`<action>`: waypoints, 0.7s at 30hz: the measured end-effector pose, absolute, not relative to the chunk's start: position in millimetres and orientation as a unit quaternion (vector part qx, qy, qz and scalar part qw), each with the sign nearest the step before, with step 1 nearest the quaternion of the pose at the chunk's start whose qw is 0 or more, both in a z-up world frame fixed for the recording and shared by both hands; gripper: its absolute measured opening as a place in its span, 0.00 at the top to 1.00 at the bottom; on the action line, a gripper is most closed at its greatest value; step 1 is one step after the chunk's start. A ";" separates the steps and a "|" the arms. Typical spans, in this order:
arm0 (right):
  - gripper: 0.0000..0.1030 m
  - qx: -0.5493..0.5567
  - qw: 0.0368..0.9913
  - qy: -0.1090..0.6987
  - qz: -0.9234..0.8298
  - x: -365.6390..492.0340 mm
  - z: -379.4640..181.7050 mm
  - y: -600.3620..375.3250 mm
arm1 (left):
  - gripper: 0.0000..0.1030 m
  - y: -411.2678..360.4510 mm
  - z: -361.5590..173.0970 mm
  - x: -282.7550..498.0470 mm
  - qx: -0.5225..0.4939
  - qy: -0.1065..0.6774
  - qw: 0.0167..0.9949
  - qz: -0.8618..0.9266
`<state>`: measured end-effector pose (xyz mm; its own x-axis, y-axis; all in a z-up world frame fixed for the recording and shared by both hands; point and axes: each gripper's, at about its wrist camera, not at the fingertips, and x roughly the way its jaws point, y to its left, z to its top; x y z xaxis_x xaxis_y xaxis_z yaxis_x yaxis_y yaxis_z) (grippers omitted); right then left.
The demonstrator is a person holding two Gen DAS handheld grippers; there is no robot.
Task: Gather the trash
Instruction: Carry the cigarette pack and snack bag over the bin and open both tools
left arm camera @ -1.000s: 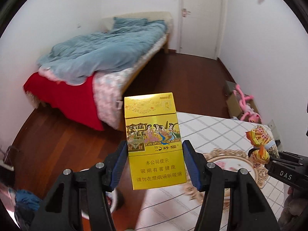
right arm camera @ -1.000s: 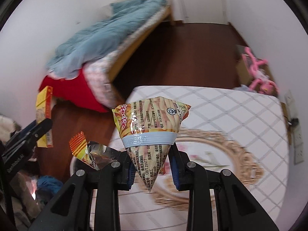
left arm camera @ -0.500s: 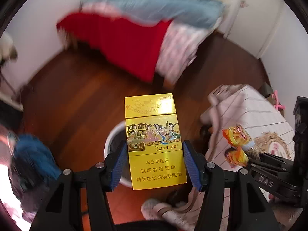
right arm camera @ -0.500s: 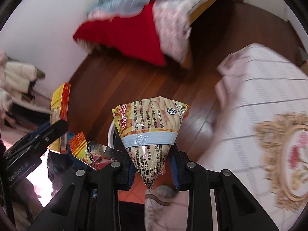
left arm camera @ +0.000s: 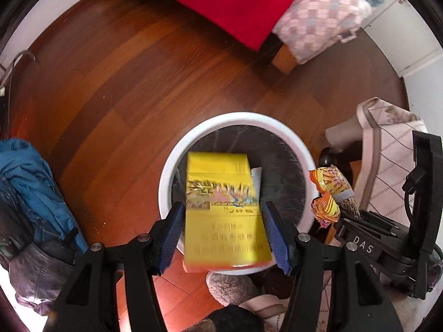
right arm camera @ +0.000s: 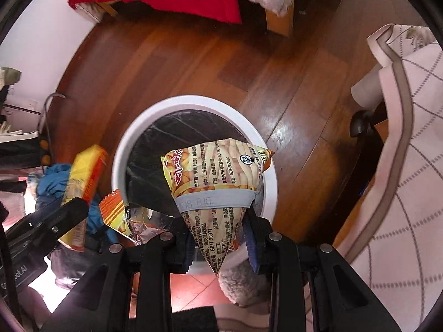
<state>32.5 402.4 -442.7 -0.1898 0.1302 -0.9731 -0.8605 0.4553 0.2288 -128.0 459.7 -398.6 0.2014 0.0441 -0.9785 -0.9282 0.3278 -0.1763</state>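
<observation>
A yellow cigarette box (left arm camera: pixel 224 210) is blurred between the fingers of my left gripper (left arm camera: pixel 223 235), above a round white trash bin (left arm camera: pixel 238 119) lined with a black bag. The jaws stand slightly wider than the box, with gaps on both sides. My right gripper (right arm camera: pixel 218 238) is shut on a yellow snack bag (right arm camera: pixel 216 182) and holds it over the same bin (right arm camera: pixel 193 105). The box (right arm camera: pixel 83 185) and left gripper show at the left of the right wrist view. The snack bag (left arm camera: pixel 332 193) shows at the right of the left wrist view.
The bin stands on a dark wooden floor. A table with a checked cloth (right arm camera: pixel 401 138) hangs at the right. A bed with a red sheet (left arm camera: pixel 235 2) is at the far side. Blue clothing (left arm camera: pixel 36 188) lies at the left. A fluffy slipper (right arm camera: pixel 243 285) is near the bin.
Both grippers have swung down from the table to above the trash bin. The left jaws have widened and the cigarette box is now blurred and loose between them.
</observation>
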 end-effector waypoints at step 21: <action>0.00 -0.286 0.553 0.637 0.453 26.0 -400.2 378.4 | 0.05 416.2 -342.5 -191.3 -0.400 0.490 0.615 0.470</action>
<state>26.0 378.4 -400.2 -0.2235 0.1369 -0.9650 -0.8668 0.4249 0.2610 -191.3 416.2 -342.5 0.0782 0.1859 -0.9795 -0.9708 0.2377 -0.0324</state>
